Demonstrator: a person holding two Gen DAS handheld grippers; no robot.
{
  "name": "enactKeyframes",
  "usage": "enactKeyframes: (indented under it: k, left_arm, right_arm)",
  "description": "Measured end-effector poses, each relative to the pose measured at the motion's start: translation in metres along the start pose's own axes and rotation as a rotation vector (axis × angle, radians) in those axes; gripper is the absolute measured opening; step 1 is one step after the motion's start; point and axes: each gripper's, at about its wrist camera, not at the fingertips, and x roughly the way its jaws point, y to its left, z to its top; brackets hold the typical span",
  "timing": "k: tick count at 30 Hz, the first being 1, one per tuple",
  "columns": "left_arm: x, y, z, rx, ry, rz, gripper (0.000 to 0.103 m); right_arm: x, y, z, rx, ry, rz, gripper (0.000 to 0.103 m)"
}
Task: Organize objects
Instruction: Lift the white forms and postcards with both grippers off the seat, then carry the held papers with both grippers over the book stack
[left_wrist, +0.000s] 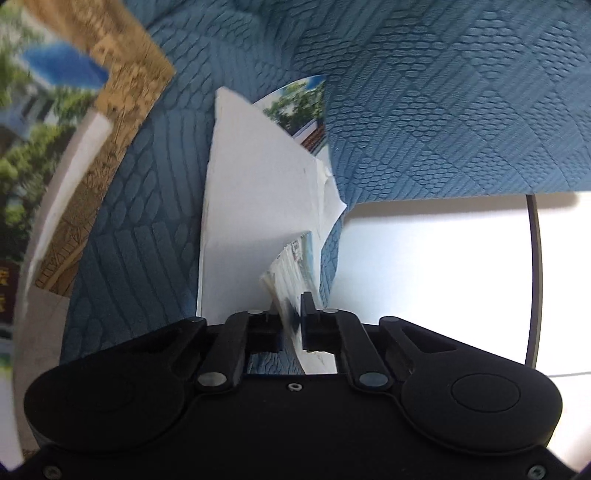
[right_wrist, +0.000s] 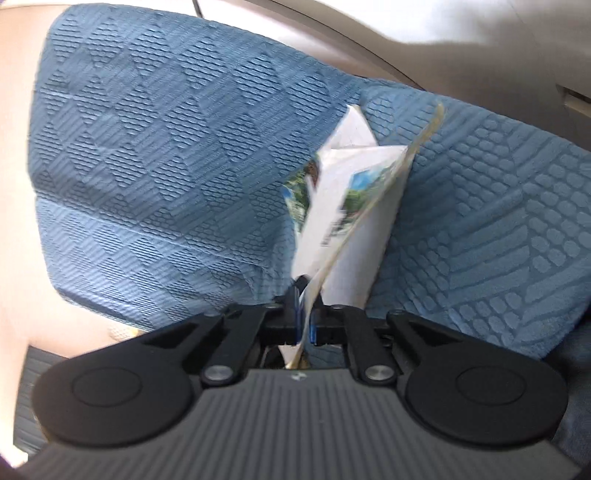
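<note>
Left wrist view: both jaws pinch blurred paper cards (left_wrist: 258, 206), their printed faces mostly hidden.

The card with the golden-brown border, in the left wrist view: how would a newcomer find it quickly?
Start from the blue textured cover filling the view, then look to its upper left edge. The card hangs there, apart from the white sheets clamped in the left gripper; only it has an ornate golden-brown border.
</note>
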Motion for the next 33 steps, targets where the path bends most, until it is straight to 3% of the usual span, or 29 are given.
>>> enactKeyframes:
  k: [5,10,20,33]
  left_arm:
    - [-0.025,-0.023,-0.01,0.107,-0.015,0.03,0.001]
    - [-0.052,-0.047,-0.024,0.218,-0.03,0.057,0.001]
    - [-0.114,-0.094,-0.038,0.354,-0.082,0.076,0.002]
    - [-0.216,-0.13,-0.051,0.415,-0.212,0.062,0.004]
  right_arm:
    - [-0.008,0.012,0.001,-0.028,-0.014,-0.112,0.009]
    - [-0.013,0.028,-0.001,-0.059,-0.014,-0.152,0.009]
    - [-0.03,0.089,-0.01,-0.151,-0.031,-0.102,0.009]
    - [-0.042,0.175,-0.04,-0.303,-0.015,0.001,0.009]
